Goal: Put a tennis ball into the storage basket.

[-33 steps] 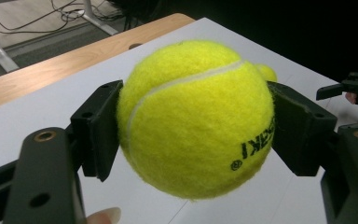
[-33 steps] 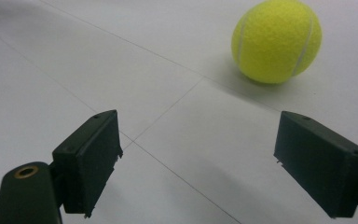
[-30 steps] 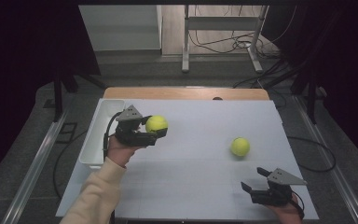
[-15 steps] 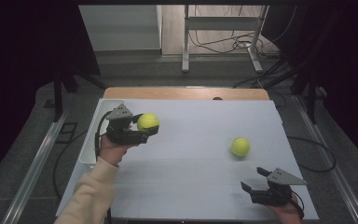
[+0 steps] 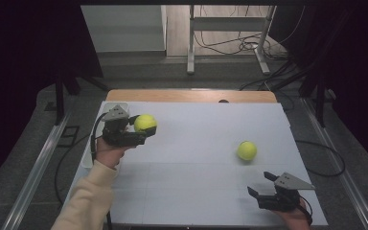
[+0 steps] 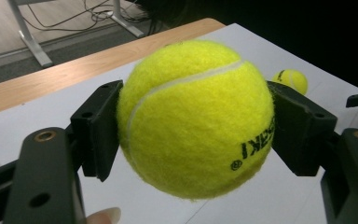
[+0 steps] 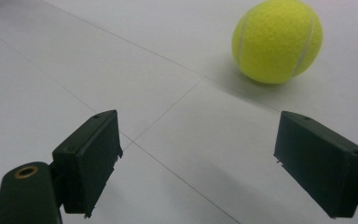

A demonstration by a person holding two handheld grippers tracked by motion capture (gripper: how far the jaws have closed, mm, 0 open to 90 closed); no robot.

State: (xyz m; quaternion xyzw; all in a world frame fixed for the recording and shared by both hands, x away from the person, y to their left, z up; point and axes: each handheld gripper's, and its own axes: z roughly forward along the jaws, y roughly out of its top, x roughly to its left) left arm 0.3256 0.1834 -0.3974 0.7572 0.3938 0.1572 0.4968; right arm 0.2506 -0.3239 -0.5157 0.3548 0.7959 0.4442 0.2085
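Your left gripper [image 5: 143,129] has carried its fuzzy yellow-green tennis ball [image 5: 145,123] leftward since a second ago, and now hangs just beside the white plastic bin [image 5: 87,158] at the left edge of the white tabletop [image 5: 196,143]. Its fingers [image 6: 98,128] clamp the ball on both sides. I cannot tell what the bin contains. Your right gripper [image 5: 262,184] hasn't moved, fingers spread wide, with the second yellow-green tennis ball [image 5: 246,150] resting nearby.

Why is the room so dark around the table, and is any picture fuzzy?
High view: light falls on the white table, the sides stay black. Left gripper view: the held ball is sharp, the far ball soft. Right gripper view: the ball casts a soft shadow.
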